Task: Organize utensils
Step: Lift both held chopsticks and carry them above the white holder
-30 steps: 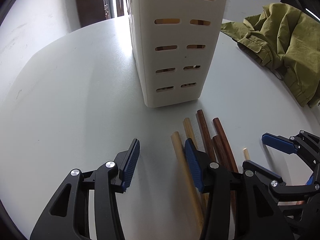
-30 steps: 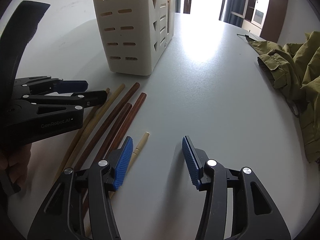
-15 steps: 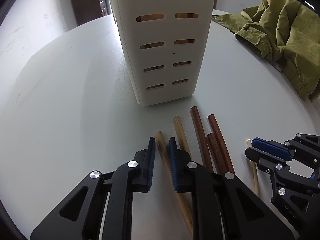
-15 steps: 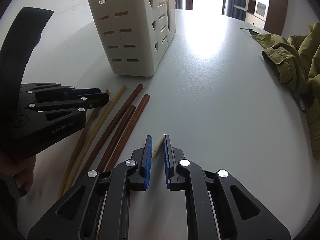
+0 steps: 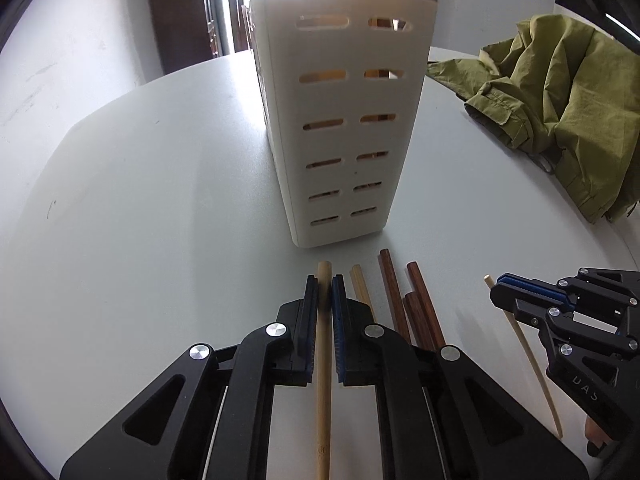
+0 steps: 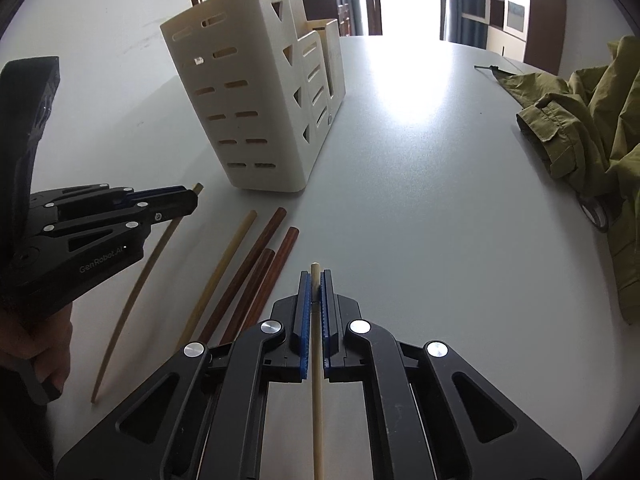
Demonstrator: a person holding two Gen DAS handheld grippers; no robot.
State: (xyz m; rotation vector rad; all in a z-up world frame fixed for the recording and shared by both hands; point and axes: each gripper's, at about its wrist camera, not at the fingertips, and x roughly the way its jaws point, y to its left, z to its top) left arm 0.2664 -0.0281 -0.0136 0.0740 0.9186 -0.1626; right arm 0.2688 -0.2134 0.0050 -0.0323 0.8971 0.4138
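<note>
Left gripper [image 5: 325, 292] clamps a tan stick [image 5: 323, 380], right gripper [image 6: 315, 292] a pale stick [image 6: 317, 400]. Holder [image 5: 344, 140] just ahead; white table [image 5: 140, 200] open left, jacket [image 5: 560, 112] far right.

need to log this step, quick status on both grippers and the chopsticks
Left gripper shut on tan chopstick. Right gripper shut on pale chopstick. White holder ahead, path clear; four chopsticks on the table.

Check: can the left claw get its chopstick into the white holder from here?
Probably yes. The left claw grips a bamboo chopstick, the holder stands just ahead, nothing lies between, but its open top is higher.
</note>
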